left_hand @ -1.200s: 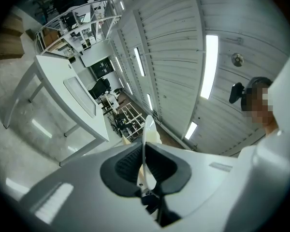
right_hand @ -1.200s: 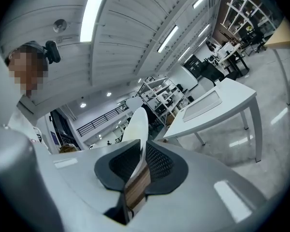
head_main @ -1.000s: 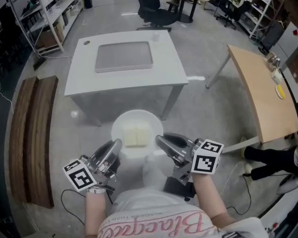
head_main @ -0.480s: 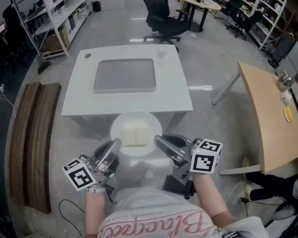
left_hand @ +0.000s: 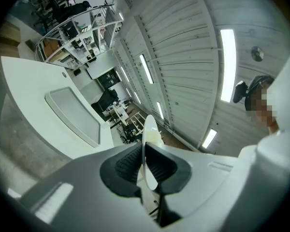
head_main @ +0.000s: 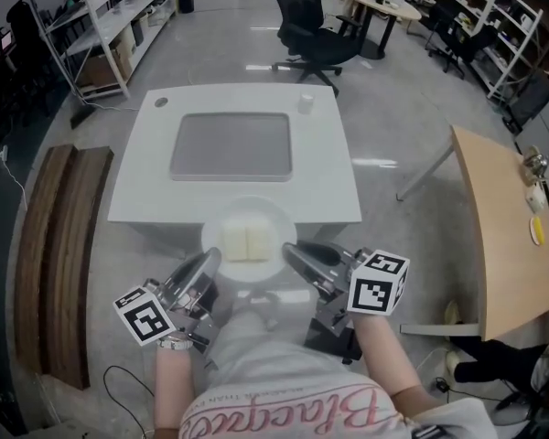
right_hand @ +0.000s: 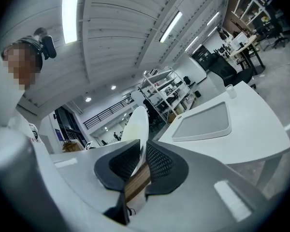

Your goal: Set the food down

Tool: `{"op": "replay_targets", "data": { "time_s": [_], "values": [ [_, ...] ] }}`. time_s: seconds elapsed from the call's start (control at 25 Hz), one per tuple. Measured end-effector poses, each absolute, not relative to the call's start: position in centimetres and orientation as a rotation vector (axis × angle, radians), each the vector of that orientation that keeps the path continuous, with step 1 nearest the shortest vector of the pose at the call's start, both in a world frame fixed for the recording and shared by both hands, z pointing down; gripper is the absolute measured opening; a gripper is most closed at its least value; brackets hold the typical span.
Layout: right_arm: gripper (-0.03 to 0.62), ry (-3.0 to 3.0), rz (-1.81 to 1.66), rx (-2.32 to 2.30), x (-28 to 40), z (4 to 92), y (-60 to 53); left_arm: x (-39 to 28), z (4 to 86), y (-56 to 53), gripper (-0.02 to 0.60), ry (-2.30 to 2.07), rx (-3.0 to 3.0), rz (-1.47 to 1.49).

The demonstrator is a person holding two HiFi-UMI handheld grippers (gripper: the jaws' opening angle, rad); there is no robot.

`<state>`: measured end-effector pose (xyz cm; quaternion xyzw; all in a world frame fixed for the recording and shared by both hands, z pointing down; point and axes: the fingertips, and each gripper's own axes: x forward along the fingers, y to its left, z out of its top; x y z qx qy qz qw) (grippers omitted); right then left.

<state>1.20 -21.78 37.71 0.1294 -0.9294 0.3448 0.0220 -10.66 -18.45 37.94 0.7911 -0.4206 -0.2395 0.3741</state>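
You hold the white plate [head_main: 214,234] by its rim from both sides: the left gripper [head_main: 210,262] has its fingers pinched on the left edge, and the right gripper [head_main: 293,254] has its fingers pinched on the right edge. The food [head_main: 248,241], two pale yellow blocks side by side, lies in the middle of the plate. In your head view the plate overlaps the near edge of the white surface [head_main: 334,186], near the grey tray [head_main: 231,144]; whether it touches the surface cannot be told.
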Motion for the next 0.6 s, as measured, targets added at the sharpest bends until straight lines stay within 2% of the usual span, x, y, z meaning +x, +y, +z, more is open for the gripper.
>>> {"op": "replay_targets", "data": {
  "time_s": [0.6],
  "values": [
    [0.044, -2.785, 1.134, 0.483, -3.1, 40.3, -31.6, -15.0, 39.8, -29.1, 0.026, -1.098, 2.017, -0.510]
  ]
}}
